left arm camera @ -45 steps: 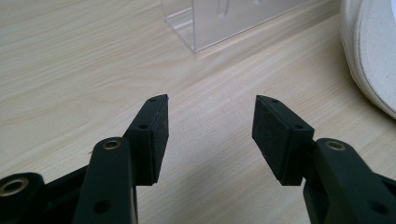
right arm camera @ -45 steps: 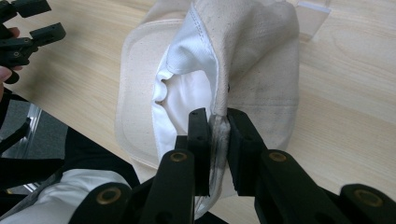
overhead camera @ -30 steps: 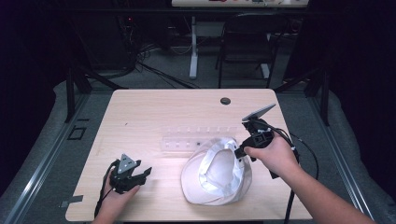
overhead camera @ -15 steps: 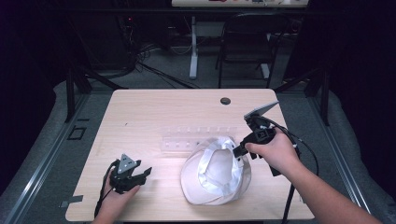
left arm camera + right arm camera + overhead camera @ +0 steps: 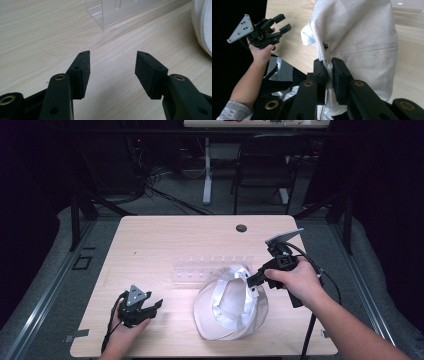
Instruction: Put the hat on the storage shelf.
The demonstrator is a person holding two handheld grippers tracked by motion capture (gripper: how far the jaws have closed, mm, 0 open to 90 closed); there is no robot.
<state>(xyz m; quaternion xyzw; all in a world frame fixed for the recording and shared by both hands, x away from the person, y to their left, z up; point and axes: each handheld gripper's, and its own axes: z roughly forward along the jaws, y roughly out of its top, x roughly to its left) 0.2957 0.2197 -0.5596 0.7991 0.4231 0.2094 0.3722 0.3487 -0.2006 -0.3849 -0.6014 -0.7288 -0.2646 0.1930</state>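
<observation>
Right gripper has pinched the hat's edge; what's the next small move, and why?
Probably bring the left gripper over to the white hat's near rim. The right gripper is shut on one edge of the fabric only, while the left sits open with nothing between its pads, apart from the hat on the wooden table.

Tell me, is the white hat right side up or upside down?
Upside down. The white hat lies crown down, its shiny lining facing up, and the right gripper pinches its rim.

A light wooden tabletop seen from above. The right tongs touch the rim of a white cap lying upside down near the front edge. The left tongs rest at front left, well apart. A clear plastic rack lies just behind the cap.
</observation>
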